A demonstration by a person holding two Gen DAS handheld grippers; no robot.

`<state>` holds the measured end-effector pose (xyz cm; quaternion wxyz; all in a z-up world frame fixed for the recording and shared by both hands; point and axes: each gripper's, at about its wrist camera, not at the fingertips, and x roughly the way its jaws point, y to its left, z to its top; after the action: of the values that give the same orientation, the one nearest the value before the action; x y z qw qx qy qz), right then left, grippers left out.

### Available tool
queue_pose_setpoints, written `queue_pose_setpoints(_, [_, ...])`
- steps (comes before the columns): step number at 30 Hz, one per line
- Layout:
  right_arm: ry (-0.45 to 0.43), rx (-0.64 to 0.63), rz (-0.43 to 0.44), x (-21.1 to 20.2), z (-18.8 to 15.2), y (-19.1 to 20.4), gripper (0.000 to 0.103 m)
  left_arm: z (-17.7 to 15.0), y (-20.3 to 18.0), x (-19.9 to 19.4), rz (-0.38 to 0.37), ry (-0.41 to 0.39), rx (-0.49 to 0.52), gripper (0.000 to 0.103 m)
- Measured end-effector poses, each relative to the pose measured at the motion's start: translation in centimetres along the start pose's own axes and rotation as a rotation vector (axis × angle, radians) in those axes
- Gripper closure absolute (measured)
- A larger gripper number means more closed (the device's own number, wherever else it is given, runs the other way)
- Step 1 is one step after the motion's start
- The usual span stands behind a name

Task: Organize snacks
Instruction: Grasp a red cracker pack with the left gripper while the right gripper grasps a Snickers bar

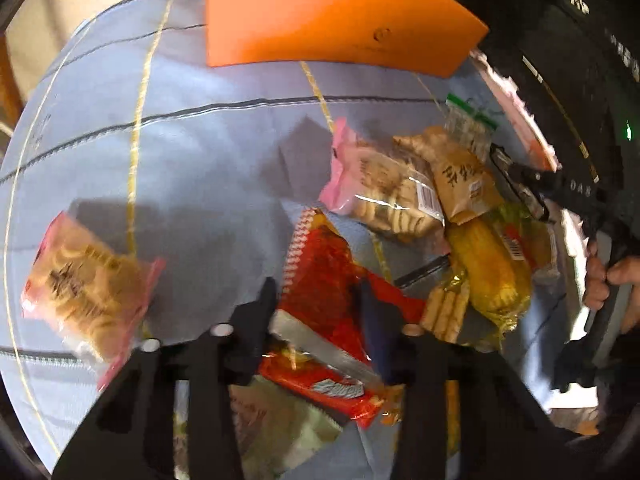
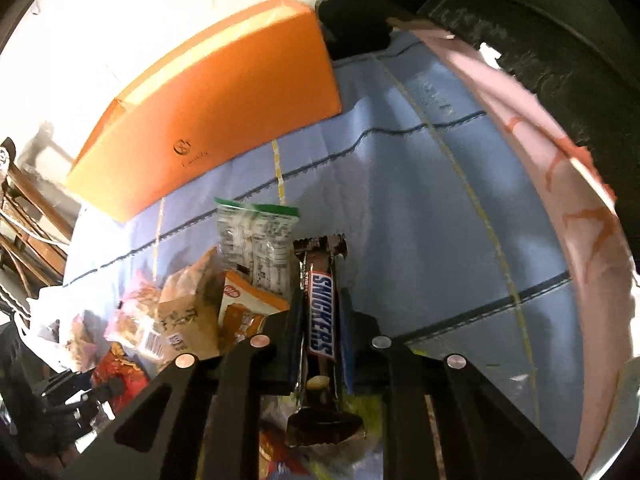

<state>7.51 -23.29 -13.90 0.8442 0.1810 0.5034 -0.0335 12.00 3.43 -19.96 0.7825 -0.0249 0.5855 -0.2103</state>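
Observation:
My left gripper point(image 1: 320, 292) is open, its fingers either side of a red snack packet point(image 1: 324, 296) on the blue cloth. A pile of snacks lies to its right: a pink-edged biscuit bag point(image 1: 384, 192), a brown packet point(image 1: 464, 184) and a yellow corn pack point(image 1: 488, 268). Another pink biscuit bag point(image 1: 84, 284) lies apart at the left. My right gripper point(image 2: 320, 300) is shut on a Snickers bar point(image 2: 322, 316), held above the cloth. It also shows in the left wrist view point(image 1: 516, 184) at the right of the pile.
An orange box point(image 1: 320, 12) stands at the back of the blue cloth point(image 1: 200, 152); it also shows in the right wrist view point(image 2: 208, 120). A pink rim point(image 2: 560, 168) curves along the right. A green-topped clear packet point(image 2: 256, 244) and an orange packet point(image 2: 248, 308) lie left of my right gripper.

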Motion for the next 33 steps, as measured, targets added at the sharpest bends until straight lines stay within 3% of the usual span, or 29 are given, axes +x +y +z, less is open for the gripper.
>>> queue_pose_setpoints(2, [-0.018,-0.005,0.000,-0.9,-0.2,-0.3,0.087,-0.4,0.2,-0.2,0.031,-0.006,0.014,0.067])
queue_pose_setpoints(4, [-0.028,0.002,0.006,-1.3,-0.3,-0.4,0.087,-0.6,0.1,-0.3,0.046,-0.010,0.037,0.054])
queue_pose_setpoints(5, [-0.031,0.004,0.006,-1.4,-0.4,-0.6,0.087,-0.7,0.0,-0.1,0.038,0.008,0.035,0.014])
queue_pose_setpoints(6, [-0.034,0.004,0.000,-1.5,-0.5,-0.7,0.087,-0.7,-0.1,0.0,0.031,0.028,0.035,0.005])
queue_pose_setpoints(8, [-0.033,0.008,0.000,-1.6,-0.9,-0.8,0.087,-1.2,-0.7,0.5,0.075,0.066,0.075,0.004])
queue_pose_setpoints(9, [-0.032,0.013,0.003,-1.6,-0.9,-1.0,0.087,-1.9,-0.4,0.3,0.148,0.088,0.118,0.004])
queue_pose_setpoints(15, [-0.019,0.027,0.003,-1.6,-1.6,-1.0,0.087,-3.0,-3.5,0.6,0.256,0.018,0.285,0.004])
queue_pose_setpoints(19, [-0.021,0.030,0.007,-1.7,-1.6,-1.1,0.087,-3.7,-5.8,1.4,0.359,-0.080,0.388,0.004])
queue_pose_setpoints(22, [-0.033,0.035,0.010,-2.2,-1.4,-1.3,0.087,-4.3,-6.3,1.5,0.402,-0.079,0.441,0.004])
queue_pose_setpoints(25, [-0.042,0.050,0.004,-2.5,-1.3,-1.8,0.087,-5.3,-5.9,1.3,0.363,-0.015,0.448,0.006])
queue_pose_setpoints(27, [-0.039,0.065,0.000,-2.4,-1.4,-2.1,0.087,-5.2,-5.3,0.9,0.255,0.008,0.384,0.029])
queue_pose_setpoints(30, [-0.035,0.066,0.005,-2.4,-1.5,-2.1,0.087,-4.9,-5.5,0.6,0.213,0.048,0.365,0.031])
queue_pose_setpoints(33, [-0.048,0.058,0.011,-2.8,-1.5,-1.9,0.087,-4.2,-4.9,-0.1,0.153,0.058,0.285,0.031])
